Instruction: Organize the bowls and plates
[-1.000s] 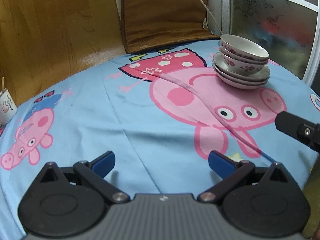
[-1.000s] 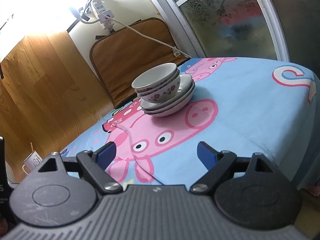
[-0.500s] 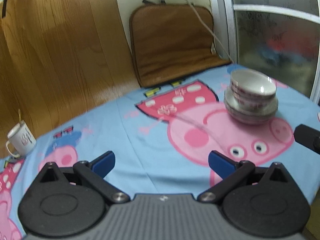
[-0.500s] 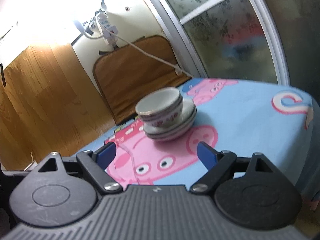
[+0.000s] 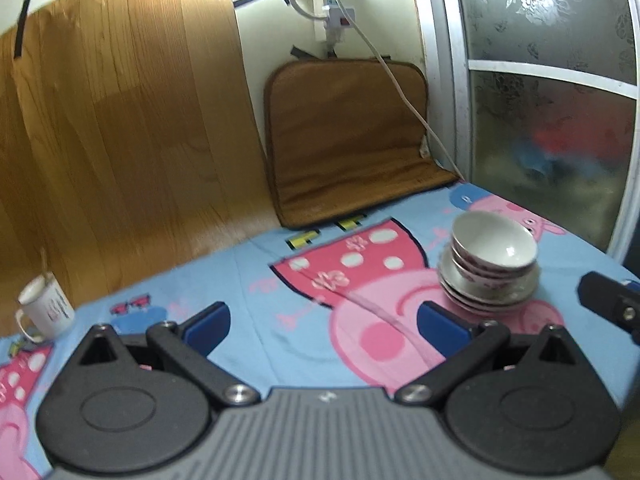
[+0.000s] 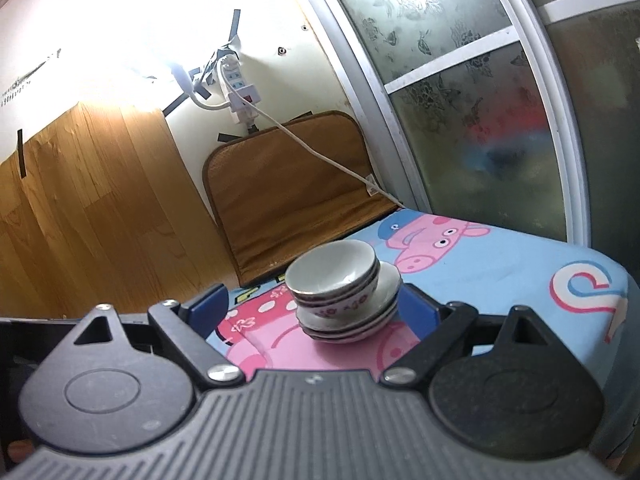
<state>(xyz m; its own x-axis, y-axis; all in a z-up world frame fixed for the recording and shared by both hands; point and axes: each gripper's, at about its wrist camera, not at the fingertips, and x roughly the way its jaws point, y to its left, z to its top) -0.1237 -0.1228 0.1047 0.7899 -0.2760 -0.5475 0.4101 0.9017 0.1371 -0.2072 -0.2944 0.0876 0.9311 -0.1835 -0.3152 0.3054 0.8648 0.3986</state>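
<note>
White bowls with pink flower trim point(image 5: 494, 250) sit nested on a stack of white plates point(image 5: 490, 294) on the blue cartoon-pig tablecloth point(image 5: 280, 280). The stack is at the right of the left wrist view. In the right wrist view the bowls point(image 6: 334, 274) and plates point(image 6: 352, 320) stand ahead, between the fingers' line but apart from them. My left gripper point(image 5: 324, 320) is open and empty, left of the stack. My right gripper point(image 6: 316, 308) is open and empty. Part of the right gripper point(image 5: 612, 304) shows at the right edge of the left wrist view.
A white mug point(image 5: 46, 308) with a stick in it stands at the far left of the table. A brown cushion point(image 5: 348, 136) leans on the back wall. A white cable point(image 5: 404, 92) hangs from a power strip. A frosted glass door point(image 5: 552, 120) is at the right.
Both grippers have pulled back and tilted up, so the stack looks smaller and lower and more wall shows. The stack has not moved. Both grippers stay open.
</note>
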